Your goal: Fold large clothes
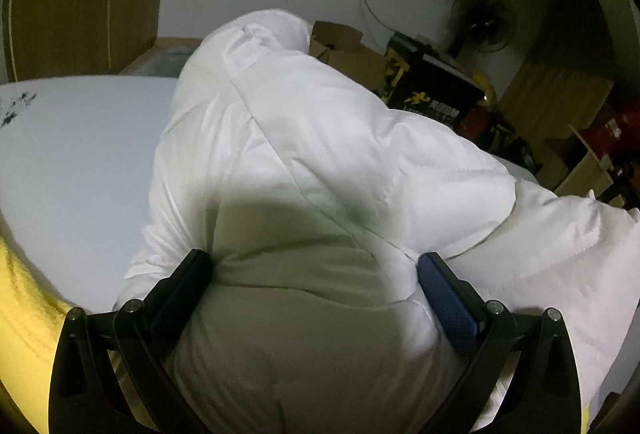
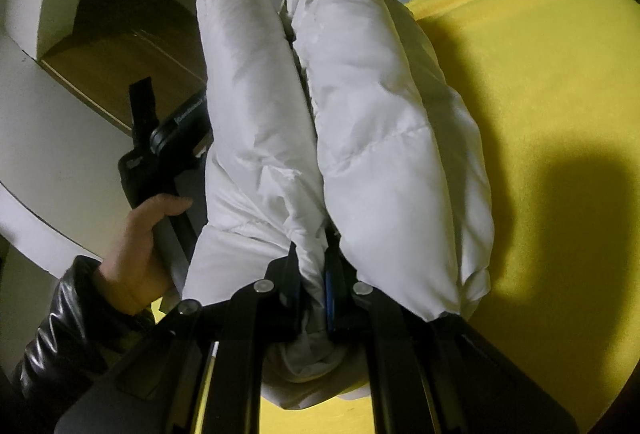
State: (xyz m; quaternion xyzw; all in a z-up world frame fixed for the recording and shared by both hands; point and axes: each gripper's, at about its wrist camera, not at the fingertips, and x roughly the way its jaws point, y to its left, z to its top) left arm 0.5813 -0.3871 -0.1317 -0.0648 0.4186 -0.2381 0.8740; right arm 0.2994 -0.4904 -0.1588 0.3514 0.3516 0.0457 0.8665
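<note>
Left claw (image 1: 316,274) spread around white jacket (image 1: 320,154); right claw (image 2: 314,274) pinching it above yellow cloth (image 2: 540,94). Boxes (image 1: 348,50), fan (image 1: 480,18) only in left view.

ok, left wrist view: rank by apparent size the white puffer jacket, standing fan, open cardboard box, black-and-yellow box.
1. white puffer jacket, fills most of the frame, though it is nearest the camera.
2. black-and-yellow box.
3. standing fan and open cardboard box: look alike, and the jacket hides part of the cardboard box, so unranked.

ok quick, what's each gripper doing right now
Left gripper: open, fingers straddling the white puffy jacket.
Right gripper: shut on the jacket.
</note>
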